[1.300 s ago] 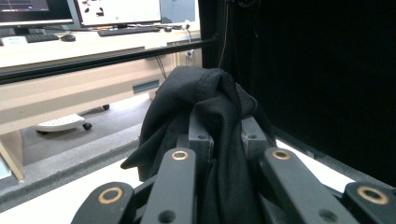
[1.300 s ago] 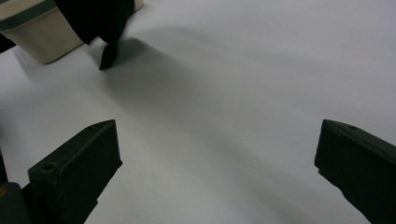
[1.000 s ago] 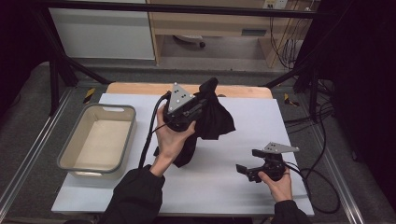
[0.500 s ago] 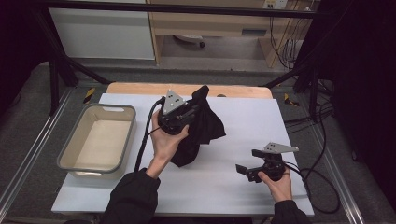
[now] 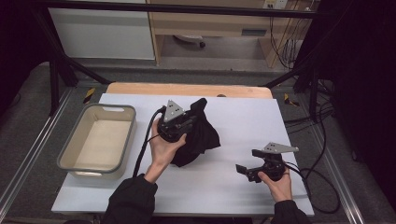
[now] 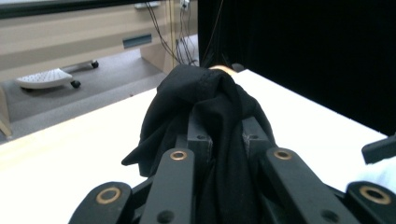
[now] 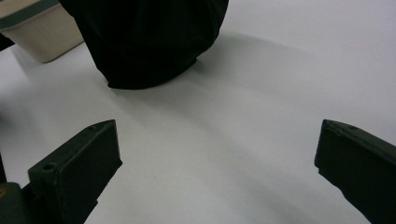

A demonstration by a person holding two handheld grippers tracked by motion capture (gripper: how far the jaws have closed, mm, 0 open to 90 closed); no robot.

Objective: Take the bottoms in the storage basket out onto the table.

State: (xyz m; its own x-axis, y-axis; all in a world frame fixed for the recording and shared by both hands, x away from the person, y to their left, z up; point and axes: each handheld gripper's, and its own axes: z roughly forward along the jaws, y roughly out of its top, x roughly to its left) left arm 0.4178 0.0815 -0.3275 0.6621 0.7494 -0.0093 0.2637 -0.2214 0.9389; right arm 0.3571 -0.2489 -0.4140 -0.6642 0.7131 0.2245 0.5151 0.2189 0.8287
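The left tool [image 5: 190, 117] is clenched on the bunched black cloth [image 5: 201, 137], lifted but trailing on the table [image 5: 243, 116] beside the beige tub [image 5: 97, 140], not yet dropped in, while the right tool [image 5: 246, 170] rests released.

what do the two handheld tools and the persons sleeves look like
Both tools are black, each topped by a grey three-cornered plate. The left tool trails a black cable toward the table's near edge; its jaw links carry brass-coloured pivot rings. The right tool has blocky black jaws and a black cable looping off the table's right side. The person wears black sleeves reaching the wrists, hands bare of gloves.
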